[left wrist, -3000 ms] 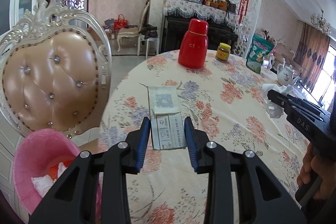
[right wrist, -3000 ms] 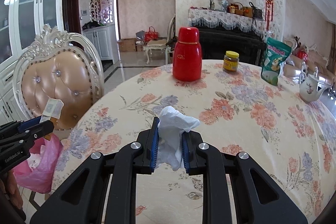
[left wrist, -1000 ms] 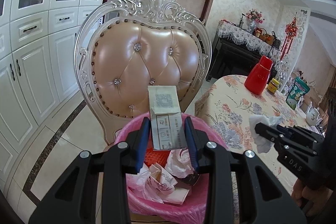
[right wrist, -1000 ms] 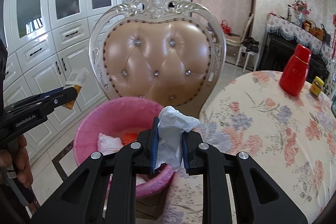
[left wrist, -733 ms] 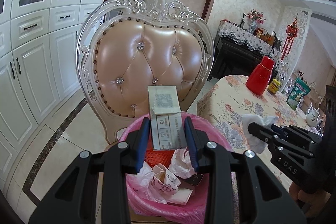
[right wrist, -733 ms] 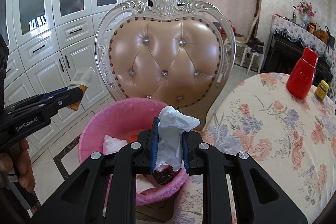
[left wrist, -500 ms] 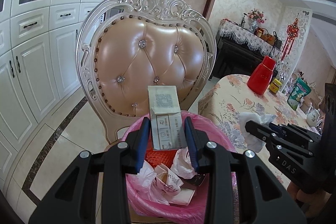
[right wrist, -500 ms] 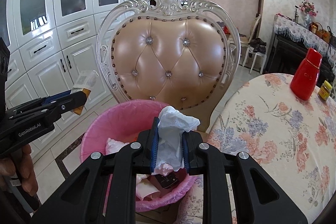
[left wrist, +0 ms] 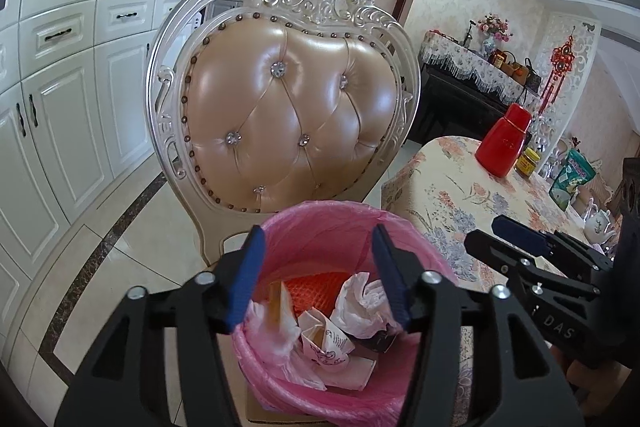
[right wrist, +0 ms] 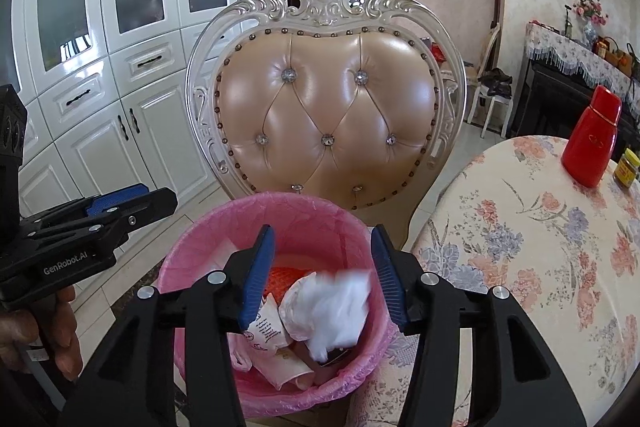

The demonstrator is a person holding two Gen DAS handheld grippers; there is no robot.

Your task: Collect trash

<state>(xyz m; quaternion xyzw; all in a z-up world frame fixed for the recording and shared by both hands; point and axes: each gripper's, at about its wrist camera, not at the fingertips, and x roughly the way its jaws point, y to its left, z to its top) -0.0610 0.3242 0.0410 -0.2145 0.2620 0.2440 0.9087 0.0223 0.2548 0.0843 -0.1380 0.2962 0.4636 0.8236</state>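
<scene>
The left gripper (left wrist: pixel 318 273) had just been opening, its jaws apart with nothing between them. Below it, the paper packet (left wrist: pixel 276 307) stood on end, long axis vertical, in the pink-lined trash bin (left wrist: pixel 320 217). The right gripper (right wrist: pixel 322 273) had likewise just been opening; the blurred white tissue (right wrist: pixel 338 307) was loose beneath its jaws, over the bin, lower centre of the frame.

Left gripper (left wrist: pixel 318 273) tilted downward, jaws just opened and standing apart, nothing pressed between the blue pads (left wrist: pixel 246 277). Right gripper (right wrist: pixel 322 273) pitched down likewise, jaws just parted too, pads clear of anything. Bare hand (right wrist: pixel 36 327) wrapped round the left gripper's handle, seen at the right wrist view's lower left.
</scene>
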